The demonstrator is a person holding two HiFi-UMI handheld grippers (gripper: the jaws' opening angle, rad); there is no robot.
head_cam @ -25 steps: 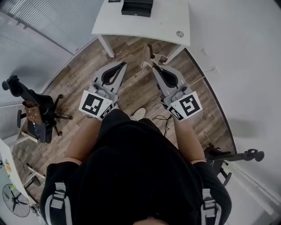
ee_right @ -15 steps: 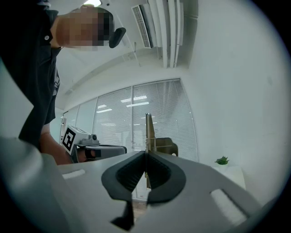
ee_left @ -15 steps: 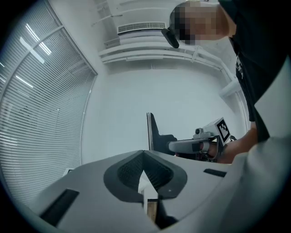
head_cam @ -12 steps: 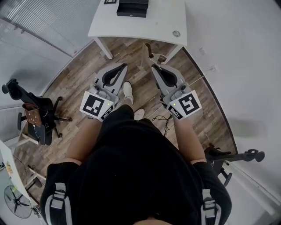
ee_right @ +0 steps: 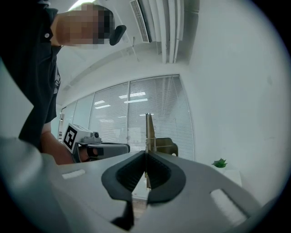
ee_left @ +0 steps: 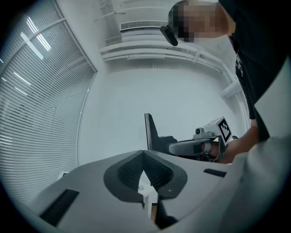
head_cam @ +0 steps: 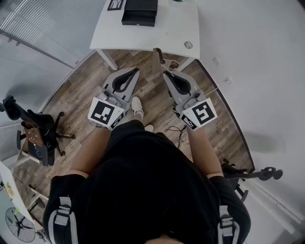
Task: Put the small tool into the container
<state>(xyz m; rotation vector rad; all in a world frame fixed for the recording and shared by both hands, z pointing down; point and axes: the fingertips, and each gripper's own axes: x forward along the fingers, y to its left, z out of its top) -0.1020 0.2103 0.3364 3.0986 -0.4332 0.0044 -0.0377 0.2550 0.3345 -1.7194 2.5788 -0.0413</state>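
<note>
In the head view both grippers are held out over the wooden floor, short of the white table (head_cam: 162,33). My right gripper (head_cam: 165,74) is shut on a small flat-bladed tool (head_cam: 158,56) that sticks up past its tips. In the right gripper view the tool (ee_right: 148,129) stands edge-on between the shut jaws of the right gripper (ee_right: 145,154). My left gripper (head_cam: 135,71) is shut with nothing in it, and its jaws meet at the tip (ee_left: 144,154). A black open container (head_cam: 139,12) sits at the table's far side.
A black office chair (head_cam: 33,133) stands on the left and a black stand (head_cam: 252,174) on the right. A cable (head_cam: 174,128) lies on the floor by the person's shoes. A round grommet (head_cam: 188,45) is set in the table. A small green plant (ee_right: 219,163) shows at the right.
The person has stepped toward the table, so more of its top and the black container show. Both grippers stay shut, the right one still holding the tool.
</note>
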